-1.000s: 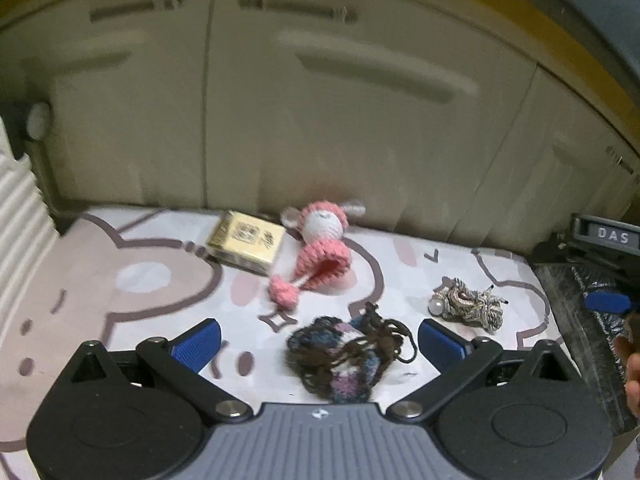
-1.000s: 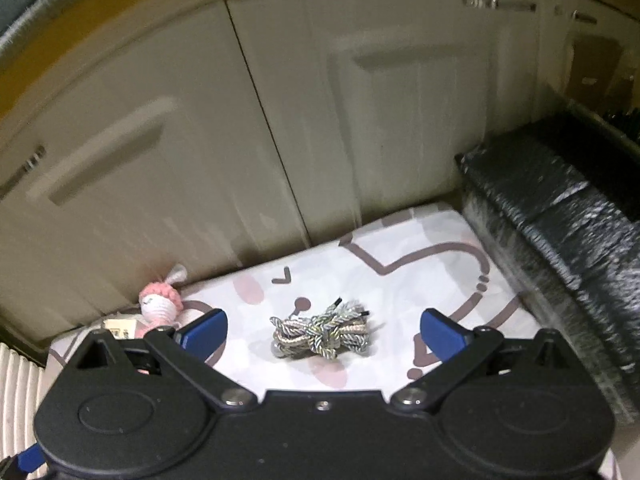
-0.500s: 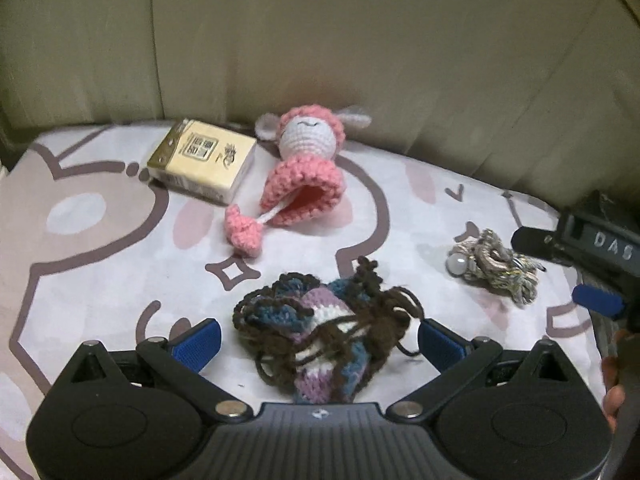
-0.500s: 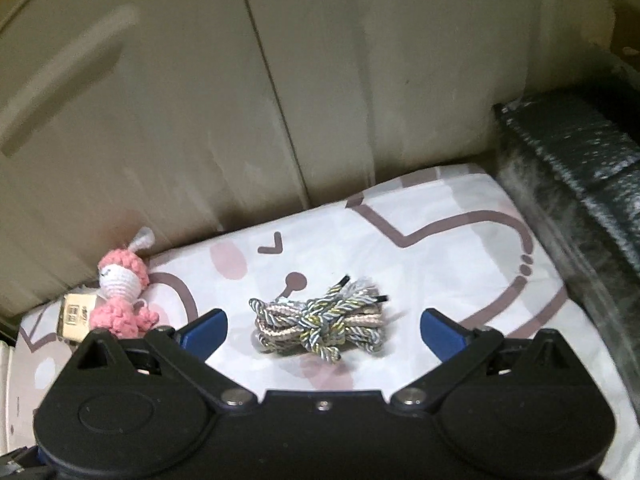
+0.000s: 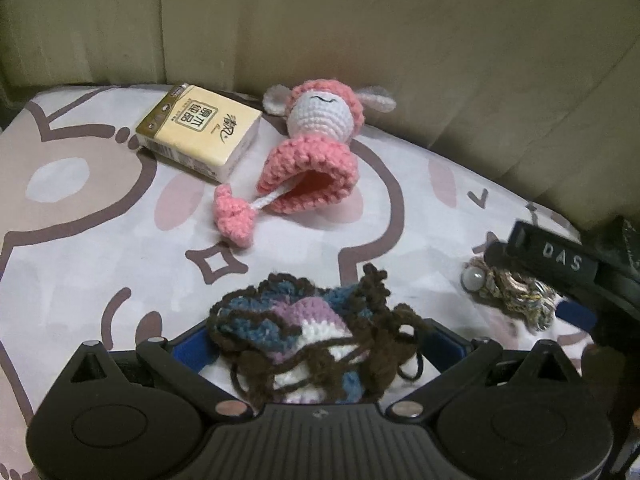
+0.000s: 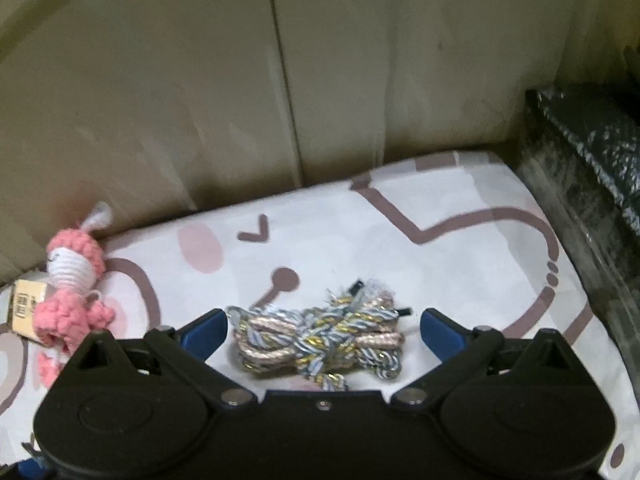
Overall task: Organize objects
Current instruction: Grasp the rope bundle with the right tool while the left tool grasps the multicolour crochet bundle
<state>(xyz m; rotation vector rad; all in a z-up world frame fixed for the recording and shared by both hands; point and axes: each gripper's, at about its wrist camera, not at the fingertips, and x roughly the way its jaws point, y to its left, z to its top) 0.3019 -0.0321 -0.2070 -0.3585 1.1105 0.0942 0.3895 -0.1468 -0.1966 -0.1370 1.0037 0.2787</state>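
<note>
A crocheted pouch (image 5: 308, 336) in brown, blue, purple and white lies on the patterned cloth (image 5: 80, 240), between the blue pads of my open left gripper (image 5: 320, 344). A knotted bundle of silver, pink and gold cord (image 6: 320, 340) lies between the pads of my open right gripper (image 6: 320, 332). In the left wrist view the same cord bundle (image 5: 512, 296) shows at the right, partly under the right gripper (image 5: 560, 280). A pink crocheted doll (image 5: 316, 140) and a yellow tissue pack (image 5: 200, 130) lie farther back.
Beige cabinet doors (image 6: 200, 80) close off the back of the cloth. A dark foil-wrapped block (image 6: 592, 168) borders the cloth on the right. The pink doll (image 6: 72, 280) and the tissue pack (image 6: 28, 304) sit at the left edge of the right wrist view.
Both grippers have moved forward and down. The pouch now sits between the left pads and the cord bundle between the right pads. Both jaws stay wide.
</note>
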